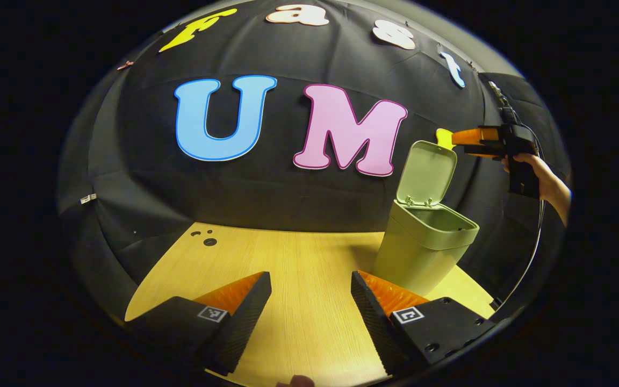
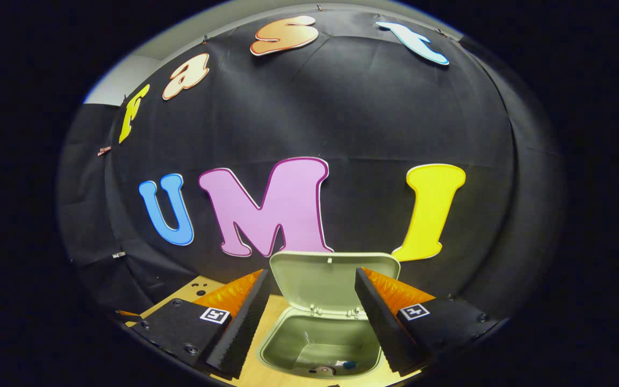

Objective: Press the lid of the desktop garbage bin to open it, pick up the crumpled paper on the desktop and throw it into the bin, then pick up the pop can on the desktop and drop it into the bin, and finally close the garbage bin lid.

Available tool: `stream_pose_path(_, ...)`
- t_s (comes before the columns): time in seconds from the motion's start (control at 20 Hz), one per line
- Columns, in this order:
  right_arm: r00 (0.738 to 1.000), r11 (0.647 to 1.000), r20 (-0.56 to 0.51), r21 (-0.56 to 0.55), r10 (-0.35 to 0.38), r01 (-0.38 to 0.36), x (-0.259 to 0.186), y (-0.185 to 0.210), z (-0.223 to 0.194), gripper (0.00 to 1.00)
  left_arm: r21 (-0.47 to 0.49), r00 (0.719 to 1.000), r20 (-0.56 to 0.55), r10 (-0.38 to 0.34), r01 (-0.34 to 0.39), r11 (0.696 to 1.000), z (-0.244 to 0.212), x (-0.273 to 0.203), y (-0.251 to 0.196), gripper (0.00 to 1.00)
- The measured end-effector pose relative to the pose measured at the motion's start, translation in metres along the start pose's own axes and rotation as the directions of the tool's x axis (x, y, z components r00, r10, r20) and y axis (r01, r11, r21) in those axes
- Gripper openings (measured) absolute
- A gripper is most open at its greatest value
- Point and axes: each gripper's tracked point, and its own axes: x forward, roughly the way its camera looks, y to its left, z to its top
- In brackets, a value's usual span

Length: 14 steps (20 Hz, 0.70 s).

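1. Bin (image 1: 422, 252) stands at right of centre in the left gripper view, on the pale wood-grain worktop (image 1: 299, 279), near its right edge. Lid (image 1: 426, 173) is swung up, nearly upright on its rear hinge.
2. Right gripper (image 1: 457, 141) hovers at the upper right of that view, held by a hand (image 1: 543, 180), tips just beside the lid's top edge; contact cannot be told from here.
3. In the right gripper view the right gripper's own jaws are spread, empty, looking down into the bin mouth at bottom centre. Small items lie on the bin floor (image 2: 331, 368), too small to name with certainty.
4. Left gripper (image 1: 309, 301) sits low over bare worktop, jaws spread, holding nothing.
5. Judgement: both throws look done; closing the lid remains.
6. Handling: bin is smooth moulded plastic, pale green, rounded-rectangular, likely light and apt to slide or tip if shoved sideways. Lid is a thin stiff shell, slick; best pushed on its upper free edge, downward and forward, not pinched.
7. Jaw pads show a ribbed, grippy texture.
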Motion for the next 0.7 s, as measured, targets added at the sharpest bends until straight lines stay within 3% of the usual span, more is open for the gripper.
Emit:
stream_pose_path(0.3,0.999,0.999,0.032,-0.023,-0.038,0.039,0.041,-0.007,0.019,0.98,0.013,1.0,0.001,0.003,-0.003,1.0,-0.001,-0.002,-0.002,0.96)
stream_pose_path(0.7,0.998,0.998,0.004,-0.016,-0.067,0.067,0.084,-0.016,0.013,0.98,0.009,0.999,-0.008,0.034,-0.034,0.999,-0.004,-0.004,0.007,0.95)
